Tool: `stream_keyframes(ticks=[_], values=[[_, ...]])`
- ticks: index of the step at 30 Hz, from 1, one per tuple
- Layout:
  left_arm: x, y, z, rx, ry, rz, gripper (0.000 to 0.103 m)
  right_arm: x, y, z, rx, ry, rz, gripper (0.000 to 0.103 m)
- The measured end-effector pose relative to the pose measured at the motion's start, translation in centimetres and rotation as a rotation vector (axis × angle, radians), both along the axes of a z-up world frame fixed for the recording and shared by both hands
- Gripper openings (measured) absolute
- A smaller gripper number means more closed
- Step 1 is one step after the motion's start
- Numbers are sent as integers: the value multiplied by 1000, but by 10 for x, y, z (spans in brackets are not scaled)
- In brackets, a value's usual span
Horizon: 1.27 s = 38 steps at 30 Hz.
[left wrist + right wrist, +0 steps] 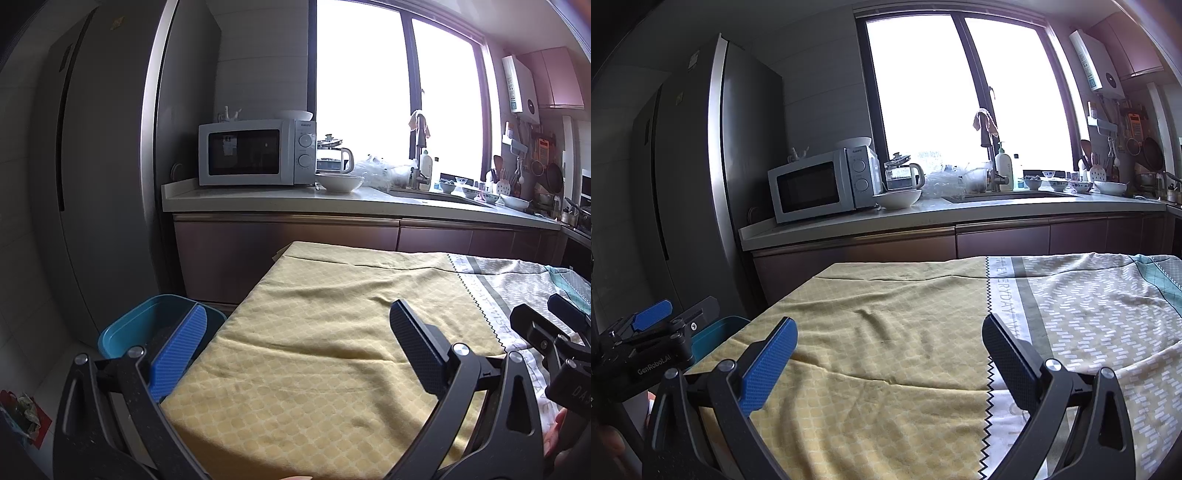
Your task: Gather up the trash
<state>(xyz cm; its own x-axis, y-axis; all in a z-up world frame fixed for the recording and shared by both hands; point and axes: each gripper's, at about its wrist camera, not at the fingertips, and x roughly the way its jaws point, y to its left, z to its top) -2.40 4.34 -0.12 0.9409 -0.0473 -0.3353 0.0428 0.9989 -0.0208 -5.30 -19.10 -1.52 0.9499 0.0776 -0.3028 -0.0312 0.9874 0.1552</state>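
Your kitchen table [886, 332] wears a yellow cloth, with the teal trash bin [129, 328] on the floor just off its left edge, below the refrigerator [92, 184]. Your left gripper [299, 343] is spread wide, holding nothing. Your right gripper [890, 350] likewise stands open and unloaded above the cloth.

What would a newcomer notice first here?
The yellow cloth covering the table fills the foreground, with both sets of jaws open above it. A teal bin sits on the floor at the table's left edge. Behind, a white microwave stands on the counter beside the bright window.
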Motion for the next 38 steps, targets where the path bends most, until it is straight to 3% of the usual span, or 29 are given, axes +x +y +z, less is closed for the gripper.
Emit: stream_keyframes(ticks=[28,36,38], values=[[7,-9,-4,11,-5,-8,98,4,-7,-4,13,6,-15,97],[42,-11,-8,-20,99,-38,98,11,-29,-5,4,44,-52,97],[69,-16,-12,-20,184,-71,98,15,-45,-5,3,72,-79,97]])
